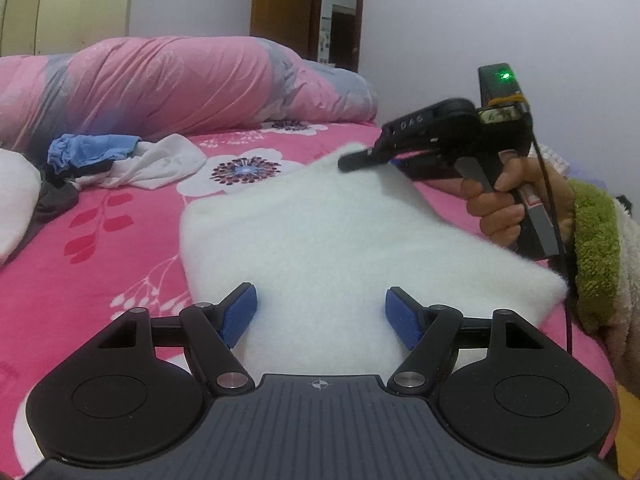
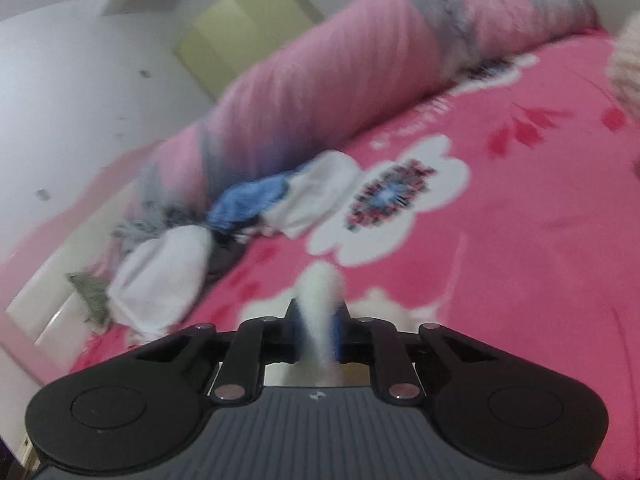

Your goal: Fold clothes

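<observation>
White fleece garment [image 1: 320,220] looks soft, light, floppy; best held at corners. Right gripper [image 2: 319,320] pinches its far edge; left gripper [image 1: 321,312] gapes wide above it.

White fleece [image 1: 320,220]; pink floral bedsheet [image 1: 100,280]; apparently blue garment [image 1: 92,152].

The left gripper [image 1: 321,312] fills the bottom of its frame: black linkage arms with silver pivot screws, two round black discs, a ribbed grey body bearing a small crosshair mark, and blue textured pads [image 1: 239,314]. At right, the right gripper [image 1: 352,162] is black, a green light glowing on top, a thin black cable trailing down. The bare hand [image 1: 516,200] emerges from a fuzzy green cuff [image 1: 596,256].
</observation>
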